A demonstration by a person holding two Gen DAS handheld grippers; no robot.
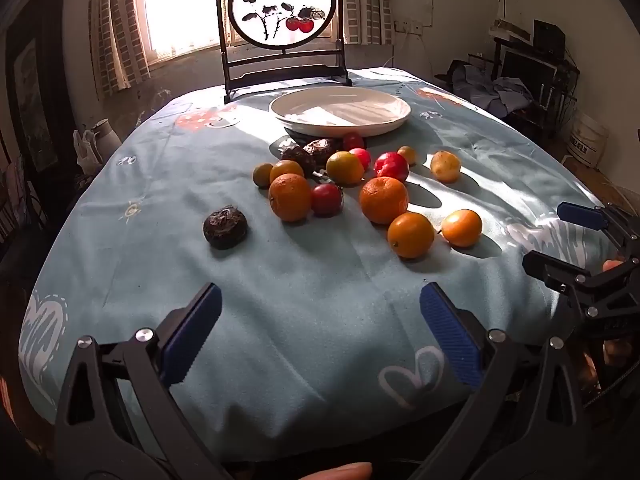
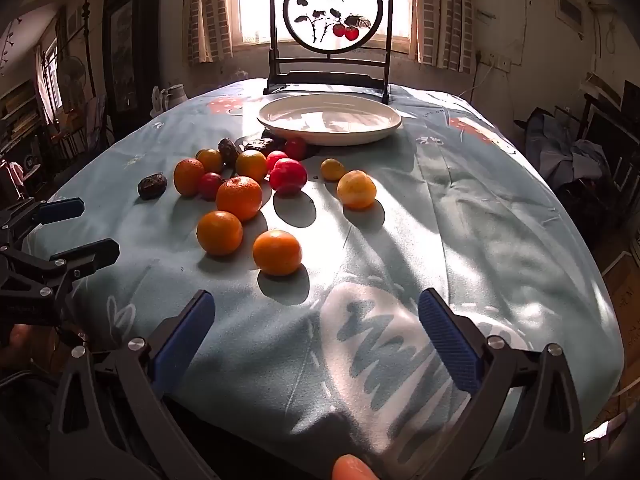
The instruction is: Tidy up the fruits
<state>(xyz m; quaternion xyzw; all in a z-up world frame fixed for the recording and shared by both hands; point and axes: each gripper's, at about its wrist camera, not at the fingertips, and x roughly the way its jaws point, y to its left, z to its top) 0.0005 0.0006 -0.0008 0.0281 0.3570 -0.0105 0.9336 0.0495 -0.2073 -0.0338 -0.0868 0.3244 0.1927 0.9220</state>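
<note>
Several fruits lie loose on the blue tablecloth: oranges (image 1: 290, 197) (image 2: 277, 252), red plums (image 1: 391, 166) (image 2: 288, 176), a yellow fruit (image 1: 445, 166) (image 2: 356, 189) and dark wrinkled passion fruits (image 1: 225, 227) (image 2: 152, 186). An empty white plate (image 1: 340, 111) (image 2: 329, 118) stands behind them. My left gripper (image 1: 320, 332) is open and empty over the near table edge; it also shows in the right wrist view (image 2: 90, 228). My right gripper (image 2: 316, 336) is open and empty, to the right of the left one; the left wrist view shows it too (image 1: 560, 236).
A dark-framed round painted screen (image 1: 282, 20) (image 2: 332, 28) stands at the table's far edge behind the plate. The table (image 1: 312, 280) is round with a drop on all sides. A white jug (image 2: 174, 94) sits beyond the left edge, cluttered furniture at the right.
</note>
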